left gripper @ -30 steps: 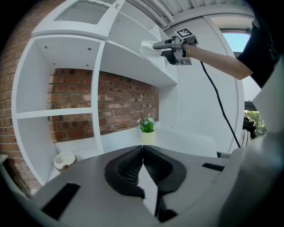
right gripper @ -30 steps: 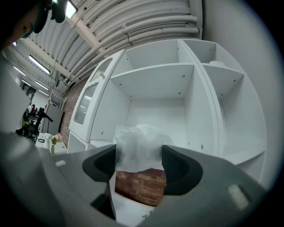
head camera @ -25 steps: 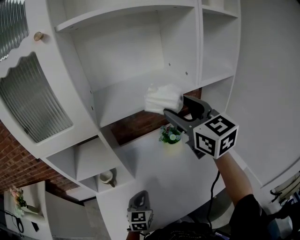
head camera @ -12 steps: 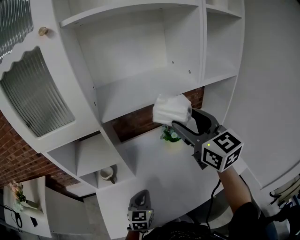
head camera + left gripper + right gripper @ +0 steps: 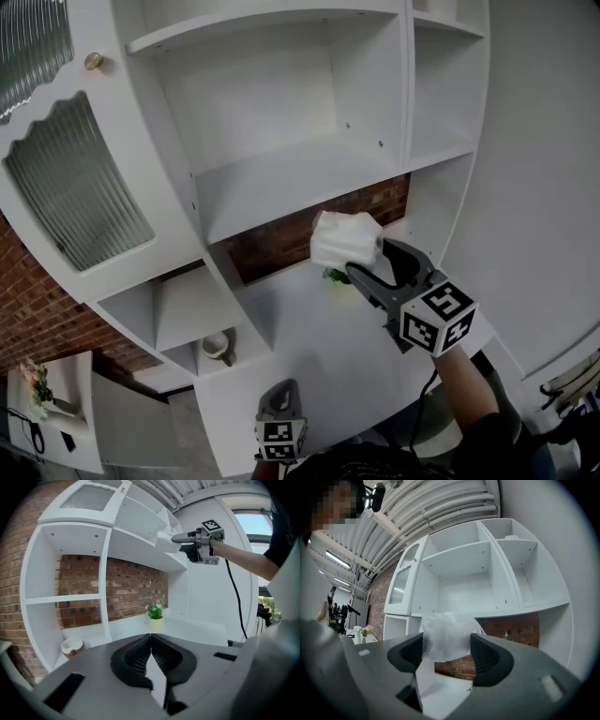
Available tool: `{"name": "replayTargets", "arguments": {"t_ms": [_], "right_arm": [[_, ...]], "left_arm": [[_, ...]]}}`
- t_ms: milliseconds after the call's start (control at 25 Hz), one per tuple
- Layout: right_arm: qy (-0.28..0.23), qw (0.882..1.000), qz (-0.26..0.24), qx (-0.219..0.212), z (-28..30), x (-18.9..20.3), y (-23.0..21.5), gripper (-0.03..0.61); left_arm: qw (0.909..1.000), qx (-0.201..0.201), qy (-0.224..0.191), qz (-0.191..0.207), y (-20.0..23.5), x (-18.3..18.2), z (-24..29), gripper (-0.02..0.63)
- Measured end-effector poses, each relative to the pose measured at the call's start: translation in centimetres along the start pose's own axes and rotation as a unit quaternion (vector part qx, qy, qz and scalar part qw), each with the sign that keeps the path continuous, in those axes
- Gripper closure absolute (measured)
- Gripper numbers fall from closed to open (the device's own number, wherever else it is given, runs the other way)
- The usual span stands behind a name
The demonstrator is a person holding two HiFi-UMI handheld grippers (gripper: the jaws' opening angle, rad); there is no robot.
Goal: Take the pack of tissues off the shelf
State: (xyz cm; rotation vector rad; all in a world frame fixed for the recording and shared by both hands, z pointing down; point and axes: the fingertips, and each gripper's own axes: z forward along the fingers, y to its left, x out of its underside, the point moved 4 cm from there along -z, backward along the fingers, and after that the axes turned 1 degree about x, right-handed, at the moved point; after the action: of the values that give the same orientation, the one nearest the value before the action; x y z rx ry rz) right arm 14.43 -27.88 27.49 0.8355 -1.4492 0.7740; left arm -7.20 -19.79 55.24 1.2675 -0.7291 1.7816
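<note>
My right tool point(image 5: 448, 648) holds the soft white pack of tissues point(image 5: 445, 635) tight between its two dark jaws, out in front of the white shelf point(image 5: 459, 555).

A home-style room set up inside an industrial hall: white shelves point(image 5: 63, 598), a brick wall point(image 5: 131, 590) and a potted plant point(image 5: 155, 612) ahead of the left tool point(image 5: 150, 637); bare ceiling pipes point(image 5: 450, 506) above the right tool point(image 5: 445, 644).

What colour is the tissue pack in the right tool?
The pack is white; clearest in the right gripper view.

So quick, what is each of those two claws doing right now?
Left gripper: closed, empty.
Right gripper: closed on the pack of tissues.
</note>
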Motion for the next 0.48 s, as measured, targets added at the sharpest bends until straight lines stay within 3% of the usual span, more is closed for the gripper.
{"name": "replayTargets", "arguments": {"t_ms": [240, 480], "right_arm": [[0.022, 1.0, 0.01, 0.001, 0.0, 3.0, 0.2, 0.293], [0.03, 0.998, -0.049, 0.004, -0.1, 5.1, 1.6, 0.295]], "left_arm": [[0.9999, 0.009, 0.0, -0.012, -0.4, -0.4, -0.1, 0.604], [1.0, 0.008, -0.002, -0.001, -0.3, -0.6, -0.2, 0.604]]}}
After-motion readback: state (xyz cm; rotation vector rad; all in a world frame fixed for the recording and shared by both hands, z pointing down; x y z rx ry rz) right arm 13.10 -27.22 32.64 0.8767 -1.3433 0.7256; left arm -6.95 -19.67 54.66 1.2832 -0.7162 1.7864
